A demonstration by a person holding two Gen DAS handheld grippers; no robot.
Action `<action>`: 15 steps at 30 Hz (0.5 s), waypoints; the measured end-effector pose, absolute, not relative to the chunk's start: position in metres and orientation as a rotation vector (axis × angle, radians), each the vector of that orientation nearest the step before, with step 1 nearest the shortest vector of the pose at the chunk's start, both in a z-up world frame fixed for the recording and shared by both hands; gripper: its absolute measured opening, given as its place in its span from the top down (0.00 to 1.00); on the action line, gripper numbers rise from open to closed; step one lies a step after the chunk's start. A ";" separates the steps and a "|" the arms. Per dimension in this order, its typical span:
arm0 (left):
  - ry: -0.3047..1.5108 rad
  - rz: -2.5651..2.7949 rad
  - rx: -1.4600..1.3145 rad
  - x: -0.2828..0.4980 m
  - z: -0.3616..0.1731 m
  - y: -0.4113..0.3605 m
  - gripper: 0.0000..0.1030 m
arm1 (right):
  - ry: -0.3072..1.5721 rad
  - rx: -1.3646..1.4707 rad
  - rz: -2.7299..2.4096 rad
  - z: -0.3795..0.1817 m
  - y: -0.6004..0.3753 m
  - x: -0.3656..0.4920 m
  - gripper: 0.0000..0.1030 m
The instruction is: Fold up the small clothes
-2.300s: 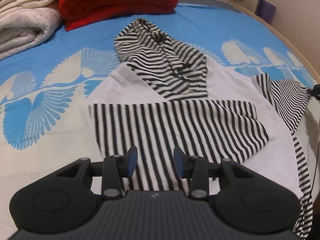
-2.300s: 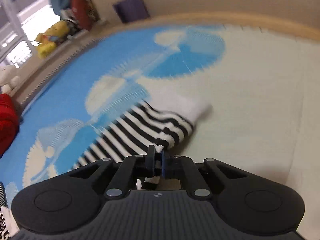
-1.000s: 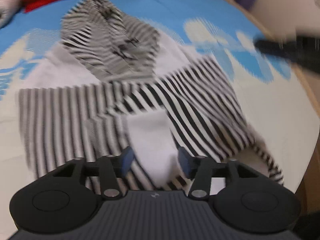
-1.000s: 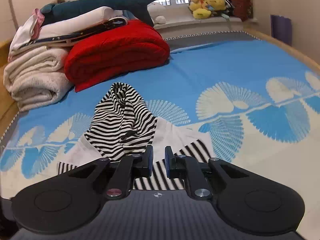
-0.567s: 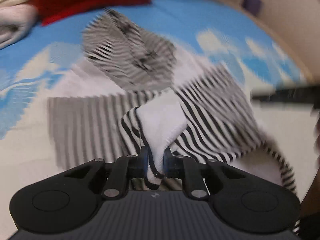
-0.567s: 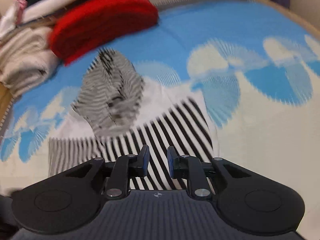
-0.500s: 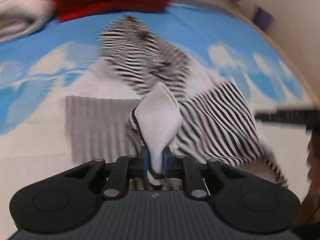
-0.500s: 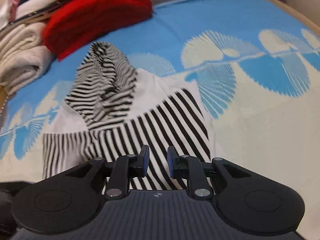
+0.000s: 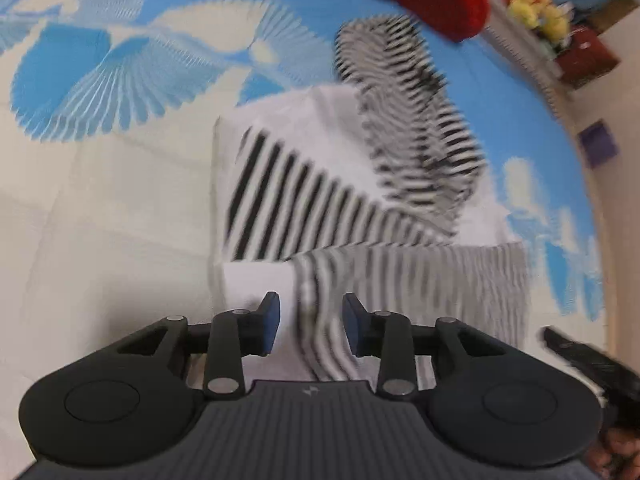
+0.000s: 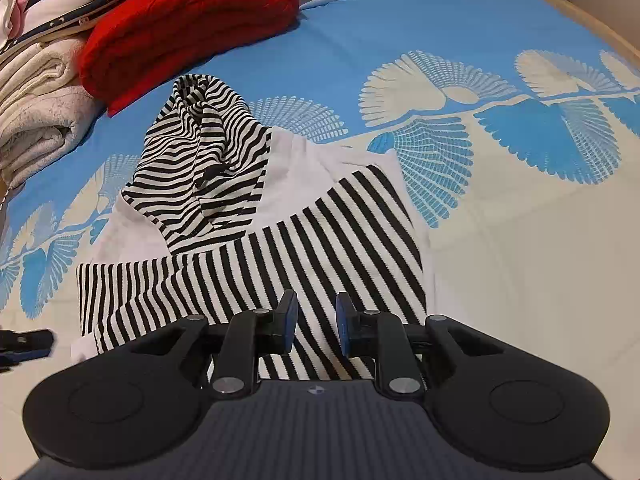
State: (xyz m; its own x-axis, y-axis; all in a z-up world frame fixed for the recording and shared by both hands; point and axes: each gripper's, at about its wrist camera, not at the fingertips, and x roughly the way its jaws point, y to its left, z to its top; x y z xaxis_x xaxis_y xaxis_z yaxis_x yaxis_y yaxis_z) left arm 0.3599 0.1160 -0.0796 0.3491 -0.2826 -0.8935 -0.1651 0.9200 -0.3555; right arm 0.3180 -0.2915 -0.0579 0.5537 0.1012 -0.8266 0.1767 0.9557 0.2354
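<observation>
A small black-and-white striped hoodie (image 10: 248, 248) lies on the bed with both sleeves folded across its white body and the striped hood (image 10: 200, 160) at the far end. It also shows, blurred, in the left wrist view (image 9: 360, 216). My left gripper (image 9: 310, 322) is open and empty, low over the hoodie's near edge. My right gripper (image 10: 316, 320) is open and empty, just above the folded right sleeve. The left gripper's tip (image 10: 24, 344) shows at the left edge of the right wrist view.
The bed cover (image 10: 500, 152) is blue and cream with a fan pattern. A red folded blanket (image 10: 188, 20) and cream towels (image 10: 36, 108) are stacked at the far left. Stuffed toys (image 9: 536, 4) sit by the window.
My left gripper was shut on the sleeve cuff; it has let go, opened and swung to the hoodie's left side. The right sleeve now lies folded across the body. My right gripper opened wider.
</observation>
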 end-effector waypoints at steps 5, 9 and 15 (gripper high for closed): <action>1.269 -0.014 -0.362 0.362 -0.117 0.119 0.59 | 0.988 0.316 -0.035 -0.057 -0.289 0.321 0.79; 1.240 -0.051 -0.268 0.355 -0.116 0.105 0.72 | 0.993 0.317 -0.026 -0.058 -0.287 0.322 0.78; 1.065 -0.086 -0.178 0.345 -0.079 0.098 1.00 | 1.003 0.310 -0.030 -0.061 -0.284 0.323 0.77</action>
